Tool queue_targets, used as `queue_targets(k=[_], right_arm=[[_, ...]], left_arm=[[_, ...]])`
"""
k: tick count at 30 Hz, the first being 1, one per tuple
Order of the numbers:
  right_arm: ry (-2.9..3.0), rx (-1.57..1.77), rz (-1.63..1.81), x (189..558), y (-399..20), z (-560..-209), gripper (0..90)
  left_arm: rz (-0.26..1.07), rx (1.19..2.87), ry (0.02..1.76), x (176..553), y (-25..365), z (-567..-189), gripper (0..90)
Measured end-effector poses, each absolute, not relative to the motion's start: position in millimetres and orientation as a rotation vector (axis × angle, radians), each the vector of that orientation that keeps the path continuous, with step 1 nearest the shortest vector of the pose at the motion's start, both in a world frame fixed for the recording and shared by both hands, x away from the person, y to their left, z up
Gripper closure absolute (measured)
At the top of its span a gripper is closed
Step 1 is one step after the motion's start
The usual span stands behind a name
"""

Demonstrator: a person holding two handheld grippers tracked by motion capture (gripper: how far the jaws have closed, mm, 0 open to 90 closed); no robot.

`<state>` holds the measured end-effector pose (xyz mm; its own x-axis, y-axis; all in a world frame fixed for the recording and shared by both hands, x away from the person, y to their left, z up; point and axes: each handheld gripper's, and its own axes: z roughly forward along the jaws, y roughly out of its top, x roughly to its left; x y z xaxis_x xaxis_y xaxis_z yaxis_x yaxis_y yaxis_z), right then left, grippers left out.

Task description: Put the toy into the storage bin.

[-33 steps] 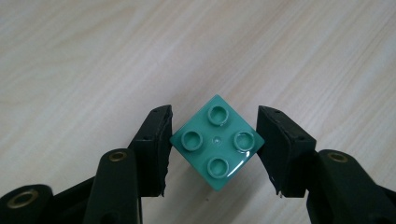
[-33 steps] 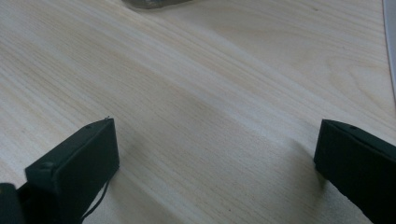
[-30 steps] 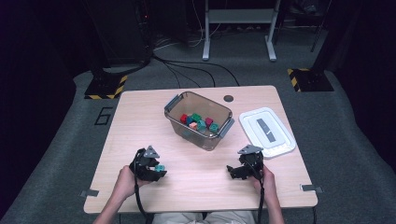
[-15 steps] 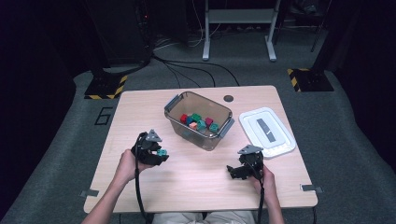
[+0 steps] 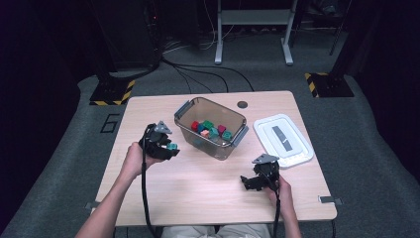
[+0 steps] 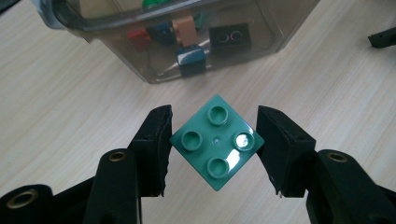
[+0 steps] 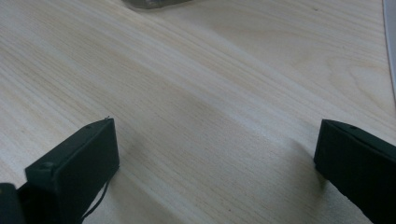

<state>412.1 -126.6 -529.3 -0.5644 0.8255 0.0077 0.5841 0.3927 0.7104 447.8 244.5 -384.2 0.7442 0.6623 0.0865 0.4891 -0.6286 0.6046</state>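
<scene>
My left gripper point(image 5: 167, 147) is shut on a green four-stud brick point(image 6: 216, 141), pinched corner to corner between the jaws, raised a little over the table just left of the clear bin point(image 5: 210, 127). That brick also appears as a teal spot point(image 5: 172, 146) in the high view. The bin holds several coloured bricks point(image 5: 210, 130), seen through its wall point(image 6: 187, 51) in the left gripper view. My right gripper point(image 5: 250, 182) rests low near the table's front right, jaws wide apart over bare wood point(image 7: 215, 140), holding nothing.
The bin's white lid point(image 5: 283, 139) lies flat on the table's right side, just beyond the right gripper. A round dark grommet point(image 5: 242, 104) is set in the wooden table point(image 5: 208, 193) near its far edge. Cables and stand legs cross the floor behind.
My left gripper has carried the green brick forward and rightward, from the front left toward the bin. The right gripper has stayed in place, open.
</scene>
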Motion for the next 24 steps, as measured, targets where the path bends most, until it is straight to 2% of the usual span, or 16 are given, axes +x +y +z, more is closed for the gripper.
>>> queue_targets(k=[24], right_arm=[[2.309, 1.223, 0.968, 412, -127, -529, 0.0]], left_arm=[[0.473, 2.395, 0.824, 499, 219, -336, 47.2]])
